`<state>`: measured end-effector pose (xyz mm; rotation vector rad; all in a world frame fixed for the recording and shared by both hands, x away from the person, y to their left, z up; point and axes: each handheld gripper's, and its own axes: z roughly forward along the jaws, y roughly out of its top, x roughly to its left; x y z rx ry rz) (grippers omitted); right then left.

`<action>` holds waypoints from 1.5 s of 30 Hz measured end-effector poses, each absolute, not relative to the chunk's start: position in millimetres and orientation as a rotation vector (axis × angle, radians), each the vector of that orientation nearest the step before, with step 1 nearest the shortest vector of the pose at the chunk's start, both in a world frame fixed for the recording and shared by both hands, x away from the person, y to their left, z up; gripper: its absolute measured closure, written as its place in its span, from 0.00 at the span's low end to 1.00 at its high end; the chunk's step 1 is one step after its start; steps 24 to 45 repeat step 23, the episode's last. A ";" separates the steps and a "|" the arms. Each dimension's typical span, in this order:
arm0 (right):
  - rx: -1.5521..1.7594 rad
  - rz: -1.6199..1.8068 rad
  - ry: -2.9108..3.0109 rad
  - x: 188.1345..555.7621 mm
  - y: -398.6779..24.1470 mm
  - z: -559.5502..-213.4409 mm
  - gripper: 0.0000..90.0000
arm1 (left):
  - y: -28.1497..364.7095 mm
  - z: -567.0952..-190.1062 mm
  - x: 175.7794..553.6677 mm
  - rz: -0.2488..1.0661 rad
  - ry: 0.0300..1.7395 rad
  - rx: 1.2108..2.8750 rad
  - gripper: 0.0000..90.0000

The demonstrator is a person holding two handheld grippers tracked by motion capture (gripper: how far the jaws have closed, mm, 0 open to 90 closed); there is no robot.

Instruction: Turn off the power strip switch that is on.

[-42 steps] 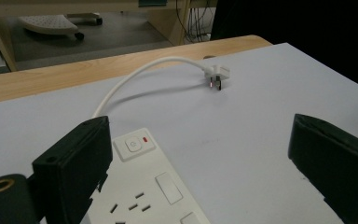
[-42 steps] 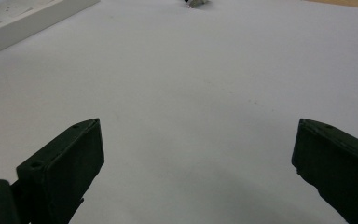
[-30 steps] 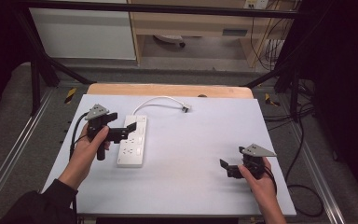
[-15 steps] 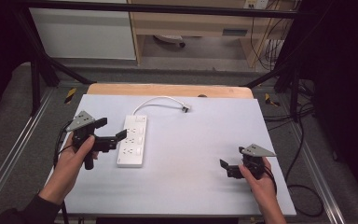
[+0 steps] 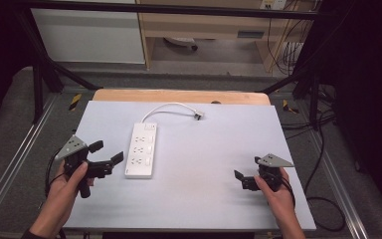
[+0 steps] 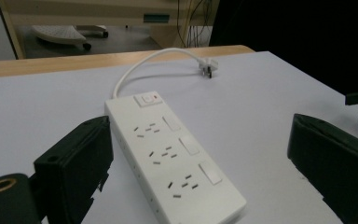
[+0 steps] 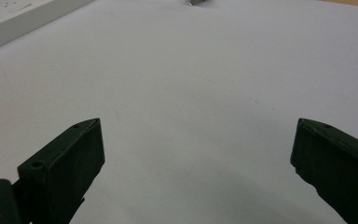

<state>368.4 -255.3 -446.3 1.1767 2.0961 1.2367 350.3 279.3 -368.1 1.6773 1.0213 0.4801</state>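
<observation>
On the pale worktop (image 5: 204, 164) a white power strip (image 5: 142, 150) lies flat, left of the middle, its long side running near to far. It has three sockets in a row, each with a switch beside it, and a main switch at the far end. From that far end a short white cable (image 5: 166, 106) curves off to the right and ends in a plug (image 5: 198, 116) lying on the worktop. Just left of the strip's near end, the left gripper (image 5: 105, 155) is held in the left hand (image 5: 69, 181), its jaws spread wide and holding nothing, pointing toward the strip without touching it. Well apart, near the right edge, the right gripper (image 5: 238, 178) sits in the right hand (image 5: 273, 191), jaws also spread and empty over bare worktop.
</observation>
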 end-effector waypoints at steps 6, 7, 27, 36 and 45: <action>1.181 1.240 2.089 368.3 -256.0 -446.1 0.04 | 288.4 -387.5 342.4 0.472 1.044 1.687 0.08; 1.182 1.241 2.088 368.3 -256.1 -446.1 0.04 | 290.8 -391.4 341.1 0.474 1.045 1.693 0.08; 1.286 1.044 2.093 374.6 -259.8 -456.8 0.04 | 294.2 -428.9 319.7 0.434 1.082 1.789 0.10; 1.286 1.044 2.093 374.6 -259.8 -456.8 0.04 | 294.2 -428.9 319.7 0.434 1.082 1.789 0.10; 1.286 1.044 2.093 374.6 -259.8 -456.8 0.04 | 294.2 -428.9 319.7 0.434 1.082 1.789 0.10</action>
